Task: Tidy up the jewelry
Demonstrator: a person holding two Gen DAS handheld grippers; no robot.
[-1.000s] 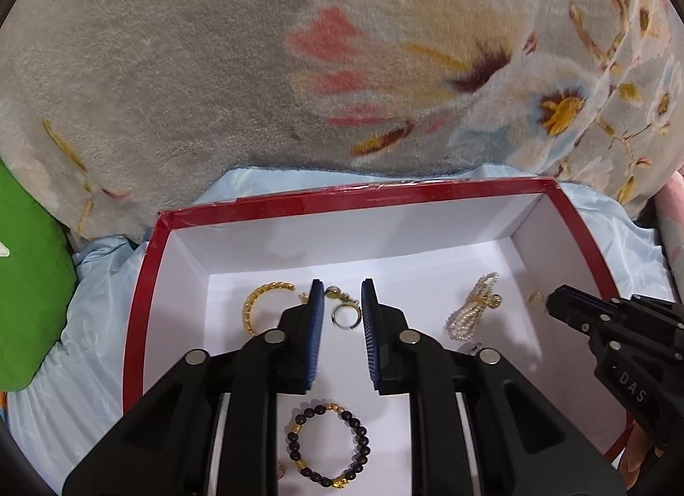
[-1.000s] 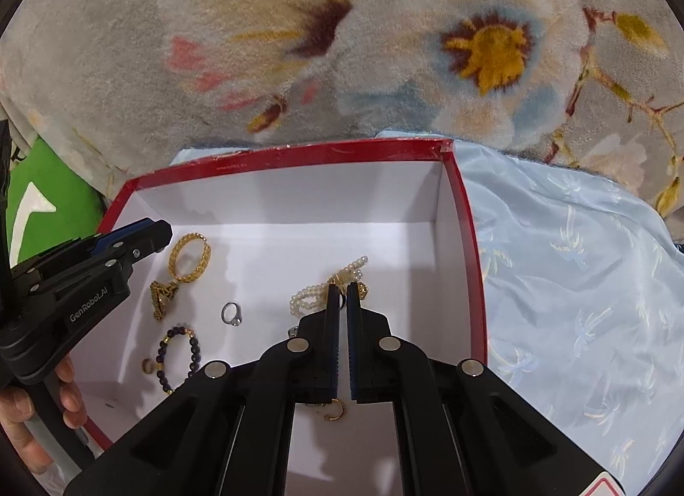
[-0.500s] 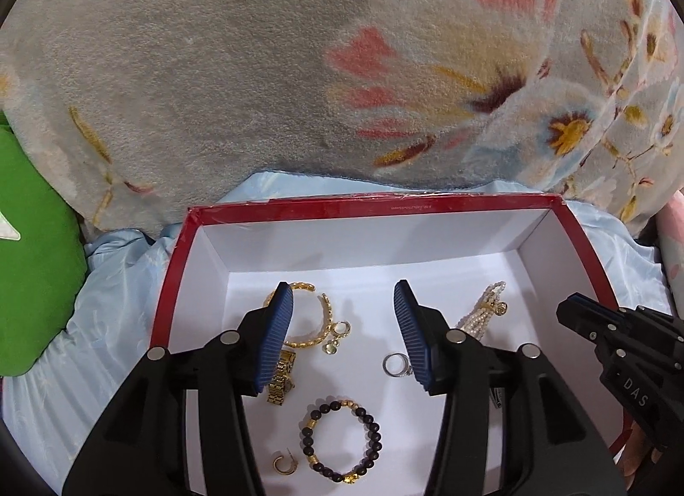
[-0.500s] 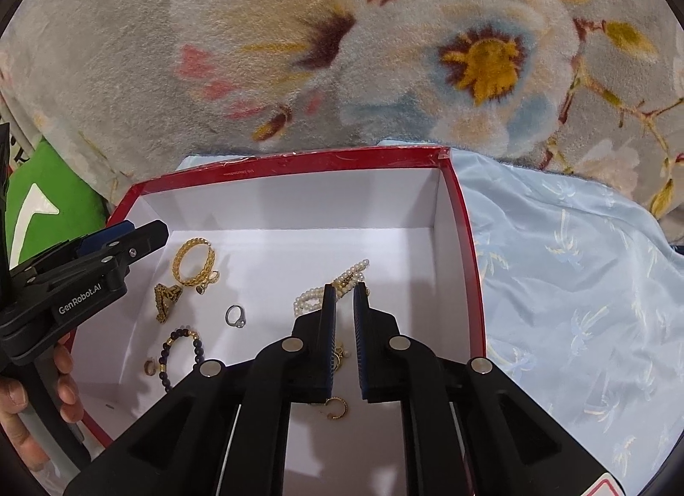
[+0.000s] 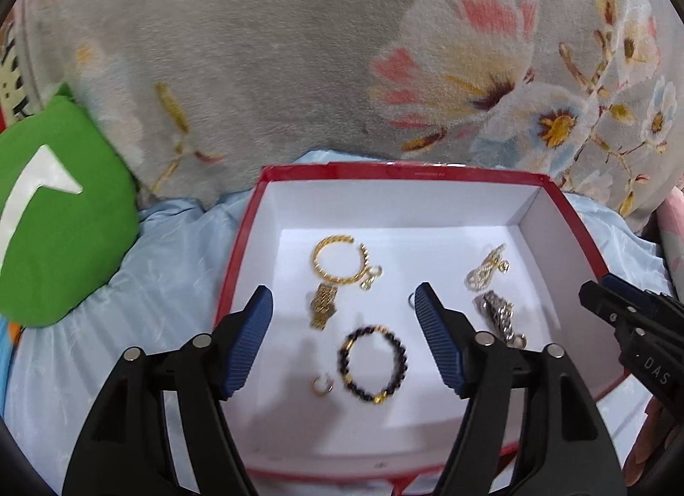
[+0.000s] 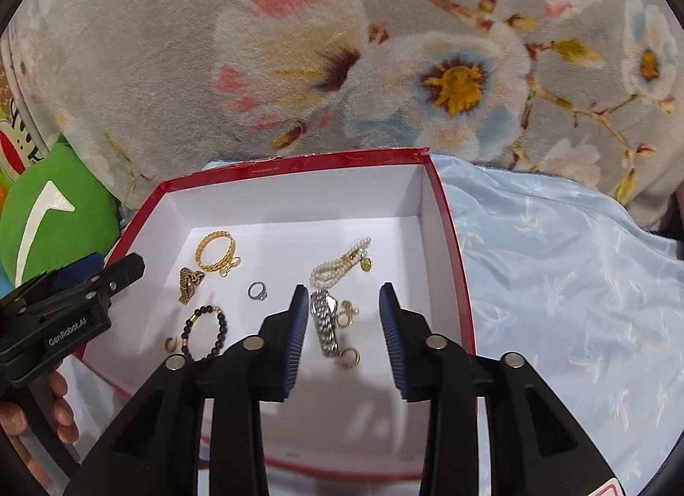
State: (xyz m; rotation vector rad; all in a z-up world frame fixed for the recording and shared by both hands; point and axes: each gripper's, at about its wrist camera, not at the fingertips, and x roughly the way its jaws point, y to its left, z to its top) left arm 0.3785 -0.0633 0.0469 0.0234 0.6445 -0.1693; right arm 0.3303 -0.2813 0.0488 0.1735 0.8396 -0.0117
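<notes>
- Red-rimmed white cardboard box sits on pale blue satin cloth; all jewelry lies loose on its floor.
- Left claw gapes wide, empty, above the black beaded bracelet with gold spacers in the box's near-left part.
- Right claw is half open, empty, astride the silver link watch band right of box centre; small gold earrings touch it.
- White pearl strand and twisted gold bangle lie toward the far wall.
- Judged step: between picks, choosing a piece.
- Next move calls for lowering squarely over one item, clear of its neighbours.
</notes>
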